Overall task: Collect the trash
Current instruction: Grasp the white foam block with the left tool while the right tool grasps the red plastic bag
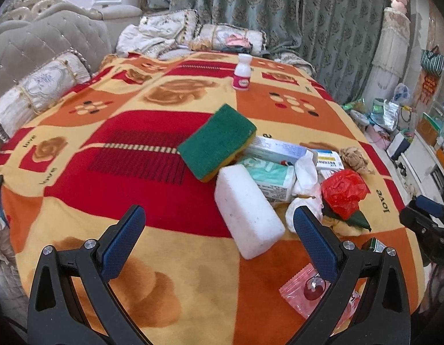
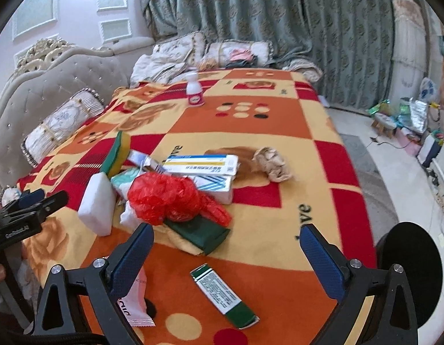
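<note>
1. Both tongs gape wide and carry nothing: left tongs (image 1: pixel 219 224), right tongs (image 2: pixel 227 241).
2. Just ahead of my left lies the white foam block (image 1: pixel 248 212); below my right, the green wrapper (image 2: pixel 223 294).
3. Trash sits heaped mid-bed (image 1: pixel 164 201), red bag (image 2: pixel 170 198) on top, so I judge one sweep could gather most.
4. Farther off, the white bottle (image 1: pixel 241 72) stands alone.

A patterned blanket (image 2: pixel 250 132) covers a bed, a tufted grey headboard (image 2: pixel 49 92) on the left, pillows (image 1: pixel 40 92) beside it, green curtains (image 2: pixel 279 14) at the far end, a black bin (image 2: pixel 409 270) near right
</note>
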Demonstrator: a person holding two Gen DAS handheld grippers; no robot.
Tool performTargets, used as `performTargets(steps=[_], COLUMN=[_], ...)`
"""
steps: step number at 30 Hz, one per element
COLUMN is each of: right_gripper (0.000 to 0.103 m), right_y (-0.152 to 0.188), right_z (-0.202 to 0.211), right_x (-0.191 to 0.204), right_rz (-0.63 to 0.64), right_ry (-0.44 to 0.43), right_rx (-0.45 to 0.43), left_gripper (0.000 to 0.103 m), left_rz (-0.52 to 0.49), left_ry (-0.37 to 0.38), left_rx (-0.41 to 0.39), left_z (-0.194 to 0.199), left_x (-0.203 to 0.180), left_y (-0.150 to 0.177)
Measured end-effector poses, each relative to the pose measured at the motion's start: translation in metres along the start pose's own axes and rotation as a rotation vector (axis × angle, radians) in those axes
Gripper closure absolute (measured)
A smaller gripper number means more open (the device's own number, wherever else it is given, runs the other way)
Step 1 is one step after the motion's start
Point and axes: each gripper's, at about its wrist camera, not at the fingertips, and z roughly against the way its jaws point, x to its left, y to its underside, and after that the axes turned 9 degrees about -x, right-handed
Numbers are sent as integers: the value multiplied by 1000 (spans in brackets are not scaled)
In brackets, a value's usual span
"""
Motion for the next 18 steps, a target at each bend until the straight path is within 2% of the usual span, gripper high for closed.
performTargets(steps=[5,9,11,12,13,14,15,16,17,18], right_gripper=[3,9,14,22,27,42,51,51,54,57], right_y=[-9,-18,-19,-18,-16,-14,-12,-11,-12,-13], right_z=[-24,-55,-72,-82,-90,-98,-101,-101,-97,-92], right_x=[11,23,27,29,30,30,29,29,29,31], right_rz=[-23,-28,-49,-63,-78,-100,-129,-143,-145,-131], right_ry=[-116,-176,-220,-239,-254,-277,-304,-316,-322,-324], right_rx=[40,81,114,136,160,186,204,204,191,178], left_gripper=[1,9,19,22,33,45,49,60,65,65], left_rz=[-5,-7,-6,-7,-7,-1,21,35,42,38], left_ry=[9,15,28,37,44,60,102,123,135,133], left_rx=[33,61,78,95,109,124,139,144,147,149], left_z=[-17,-30,-36,-40,-43,-45,-46,-46,-44,-42], left_x=[-6,-8,-10,-11,-11,-10,-9,-8,-7,-8], left_y=[1,0,0,0,1,3,4,5,4,2])
